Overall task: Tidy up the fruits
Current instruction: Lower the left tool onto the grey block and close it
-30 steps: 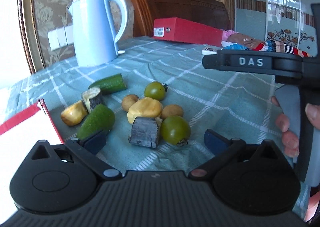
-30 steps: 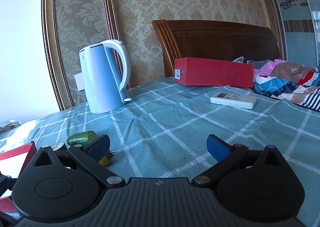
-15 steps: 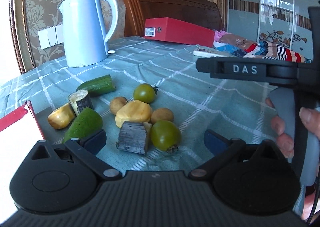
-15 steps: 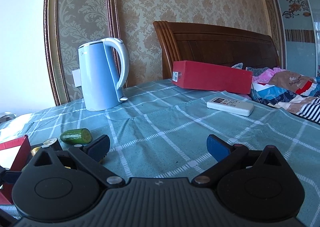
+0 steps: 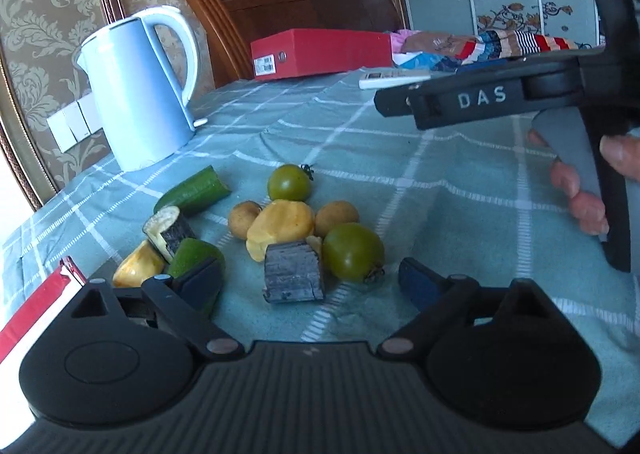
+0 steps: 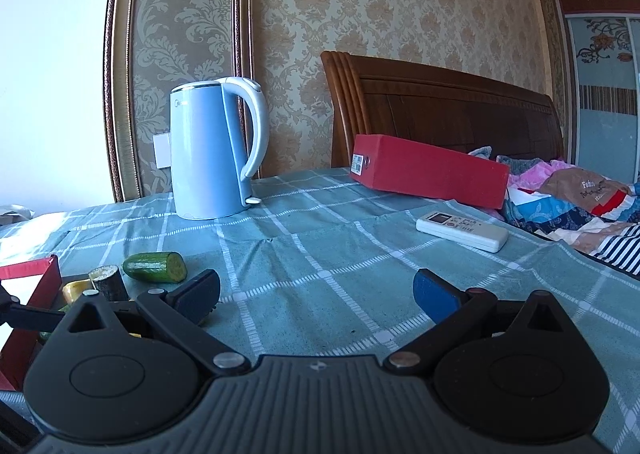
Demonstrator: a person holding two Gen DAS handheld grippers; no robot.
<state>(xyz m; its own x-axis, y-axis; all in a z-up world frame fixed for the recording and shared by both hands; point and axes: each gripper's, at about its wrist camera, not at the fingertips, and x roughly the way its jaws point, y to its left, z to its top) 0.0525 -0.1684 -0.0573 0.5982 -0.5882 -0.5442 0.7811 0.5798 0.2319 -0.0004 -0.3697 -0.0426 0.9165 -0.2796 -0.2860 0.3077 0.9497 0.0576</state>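
A heap of produce lies on the green checked cloth in the left wrist view: a near green tomato (image 5: 353,251), a far green tomato (image 5: 289,183), a yellow piece (image 5: 281,223), a dark cut chunk (image 5: 293,271), two brown round fruits (image 5: 244,213), a cucumber piece (image 5: 193,190), a green avocado-like fruit (image 5: 192,255). My left gripper (image 5: 310,283) is open just in front of the chunk and near tomato. My right gripper (image 6: 316,292) is open and empty over bare cloth; the cucumber (image 6: 155,266) lies to its left. Its body shows in the left wrist view (image 5: 520,98).
A blue kettle (image 5: 136,94) stands at the back left. A red box (image 5: 320,53) and a white remote (image 6: 462,230) lie at the back right. A red-edged white tray (image 5: 36,294) is at the near left. A wooden headboard and bedding lie beyond.
My left gripper has moved closer to the heap and swung a little to the right. My right gripper has risen and tilted up. Both stay open.
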